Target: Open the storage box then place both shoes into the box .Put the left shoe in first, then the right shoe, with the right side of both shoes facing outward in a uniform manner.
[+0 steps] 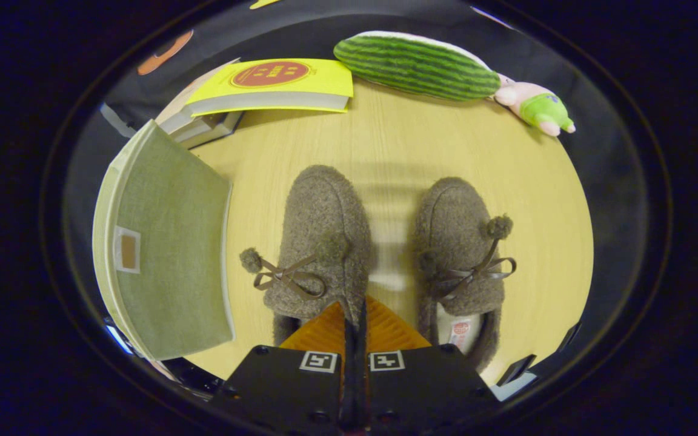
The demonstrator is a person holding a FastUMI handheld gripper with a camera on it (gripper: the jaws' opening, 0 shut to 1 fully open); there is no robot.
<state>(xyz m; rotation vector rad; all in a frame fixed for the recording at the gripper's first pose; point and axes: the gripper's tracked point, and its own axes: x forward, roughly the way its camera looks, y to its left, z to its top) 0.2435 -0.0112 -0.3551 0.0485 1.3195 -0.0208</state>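
The gripper point(354, 312) points forward and somewhat downward, seen from just behind its own body. Its two fingers point(325, 330) lie side by side and pressed nearly together, with only a thin dark slit between them running from the body up to the tips. The tips meet in a blunt point at the far end. Nothing is clamped in the slit. Both fingers show ribbed upper faces that slope away from the slit to the left and right. At the near end, the gripper's body spreads wide and carries two square markers, one on each side of the slit.
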